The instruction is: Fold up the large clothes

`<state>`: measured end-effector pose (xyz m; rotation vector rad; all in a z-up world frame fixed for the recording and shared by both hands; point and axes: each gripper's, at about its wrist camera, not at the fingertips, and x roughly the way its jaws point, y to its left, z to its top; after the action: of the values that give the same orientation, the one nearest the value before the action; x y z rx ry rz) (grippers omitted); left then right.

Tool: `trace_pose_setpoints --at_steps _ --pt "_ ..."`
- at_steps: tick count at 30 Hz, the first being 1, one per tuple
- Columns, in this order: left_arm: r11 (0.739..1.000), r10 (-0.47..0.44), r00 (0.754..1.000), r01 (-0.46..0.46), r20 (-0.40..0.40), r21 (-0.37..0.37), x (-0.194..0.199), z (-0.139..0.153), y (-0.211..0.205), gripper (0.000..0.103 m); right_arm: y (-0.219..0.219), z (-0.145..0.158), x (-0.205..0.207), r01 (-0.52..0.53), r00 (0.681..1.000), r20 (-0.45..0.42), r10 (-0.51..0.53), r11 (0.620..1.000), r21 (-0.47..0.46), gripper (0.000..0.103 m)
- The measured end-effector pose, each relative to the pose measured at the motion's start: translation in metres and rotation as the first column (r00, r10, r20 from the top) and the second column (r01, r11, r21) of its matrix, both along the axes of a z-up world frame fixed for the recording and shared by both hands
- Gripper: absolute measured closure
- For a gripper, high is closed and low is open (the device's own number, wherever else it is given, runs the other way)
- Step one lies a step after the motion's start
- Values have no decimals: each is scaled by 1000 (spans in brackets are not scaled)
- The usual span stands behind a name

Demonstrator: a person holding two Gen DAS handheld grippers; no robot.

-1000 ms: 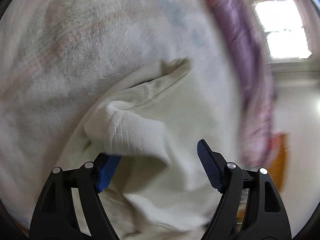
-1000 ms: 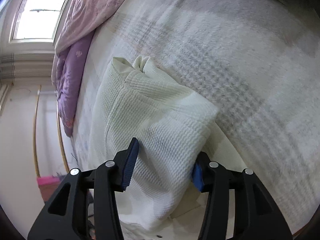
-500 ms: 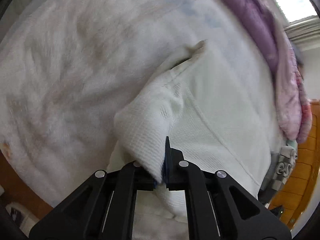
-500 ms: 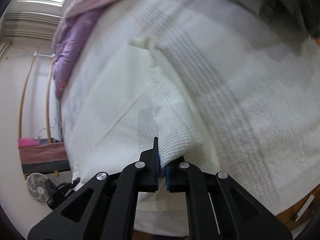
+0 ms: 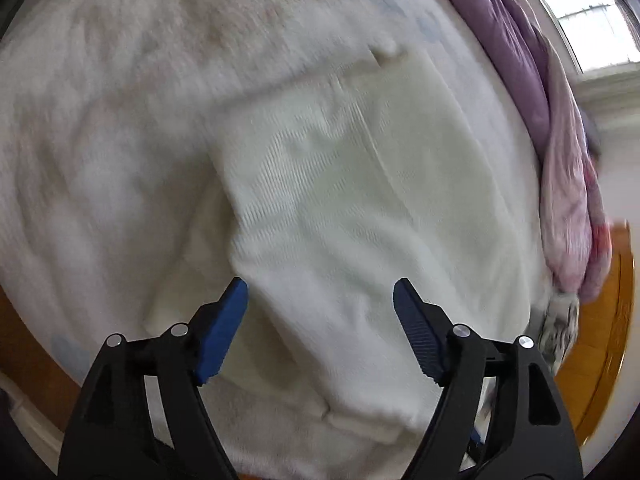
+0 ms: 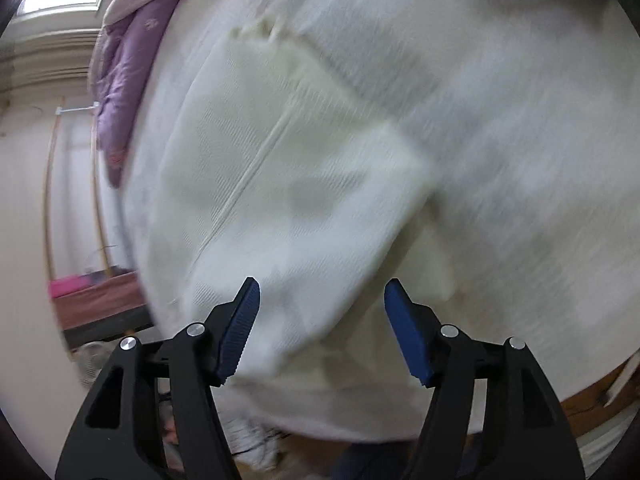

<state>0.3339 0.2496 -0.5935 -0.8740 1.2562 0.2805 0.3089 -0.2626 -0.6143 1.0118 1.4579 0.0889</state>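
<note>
A cream waffle-knit garment (image 5: 352, 200) lies folded into a rough rectangle on the white fuzzy bed cover (image 5: 120, 100). It also shows in the right wrist view (image 6: 288, 184). My left gripper (image 5: 320, 320) is open and empty, its blue pads above the near end of the garment. My right gripper (image 6: 322, 316) is open and empty too, over the garment's near edge. Both views are blurred by motion.
A purple and pink quilt (image 5: 560, 140) is bunched along the far side of the bed, also seen in the right wrist view (image 6: 124, 80). A window (image 5: 580, 8) is behind it. A wooden bed frame (image 5: 600, 340) borders the mattress. A pink item (image 6: 72, 284) lies on a low shelf.
Both grippers closed on the garment's folded edge half a second ago and have since opened and let go. The garment now lies flat, and both grippers have drawn back.
</note>
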Motion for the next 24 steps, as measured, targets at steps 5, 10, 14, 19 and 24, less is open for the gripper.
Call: trace_pose_setpoints --at_steps 5,10,14,19,24 --pt "989 -140 988 137 -66 -53 -5 -34 -26 61 55 -18 -10 -74 997 28 73 996 47 58" --pt "947 -320 947 318 -40 -48 18 0 -38 96 85 15 -13 -130 987 77 138 987 -95 99" --pt "933 -360 932 359 -38 -29 17 33 -25 96 86 56 -24 -120 986 96 138 978 -173 99" --pt "933 -352 919 360 -179 10 -2 -27 -11 87 92 28 -29 -165 983 25 181 938 -305 87" --pt "941 -338 927 335 -166 -46 -1 -43 2 74 83 -21 -39 -107 993 -87 84 946 -306 67"
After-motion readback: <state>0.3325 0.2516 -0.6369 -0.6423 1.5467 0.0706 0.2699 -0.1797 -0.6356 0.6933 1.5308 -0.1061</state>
